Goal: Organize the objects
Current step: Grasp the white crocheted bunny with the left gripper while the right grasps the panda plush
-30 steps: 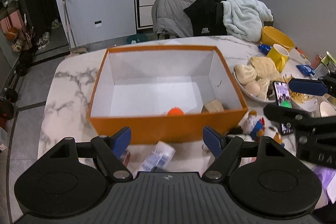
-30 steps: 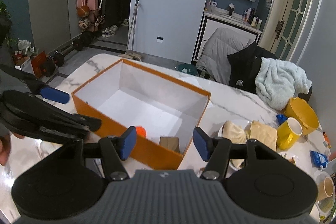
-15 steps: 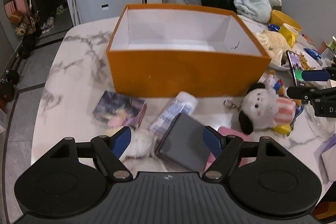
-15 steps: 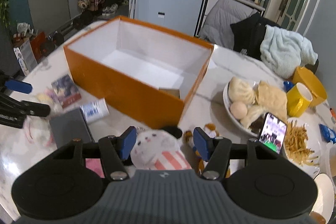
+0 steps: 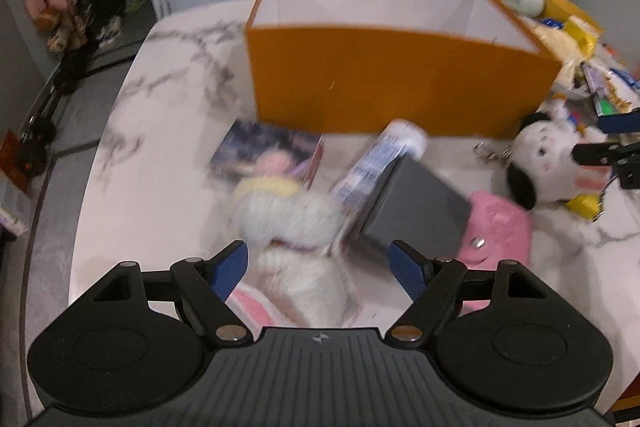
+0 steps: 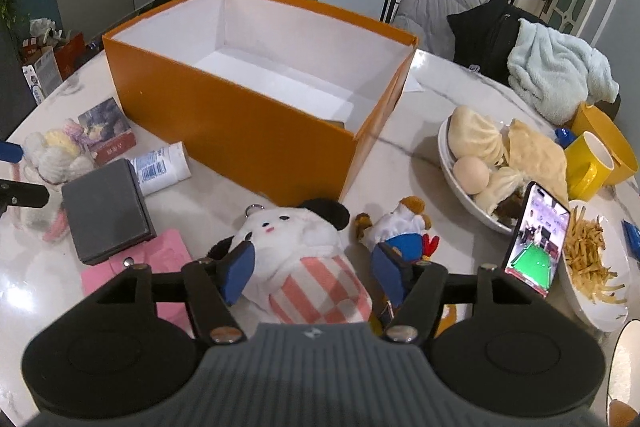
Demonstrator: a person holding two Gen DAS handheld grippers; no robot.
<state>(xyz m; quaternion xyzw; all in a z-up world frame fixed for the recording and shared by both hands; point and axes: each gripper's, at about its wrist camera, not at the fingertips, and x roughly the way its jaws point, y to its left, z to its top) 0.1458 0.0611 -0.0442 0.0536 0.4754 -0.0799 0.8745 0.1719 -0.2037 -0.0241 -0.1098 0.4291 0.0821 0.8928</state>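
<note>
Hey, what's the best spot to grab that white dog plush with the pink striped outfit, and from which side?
Grip the dog plush across its soft striped body, coming down from above. It lies flat, face up, already between the right gripper's open fingers, whose jaws have just been opening.

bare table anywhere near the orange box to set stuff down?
Yes: marble left of the orange box, out to the table edge. The strip between box and bun plate is narrow. The front is crowded: white tube, grey case, dog plush.
</note>
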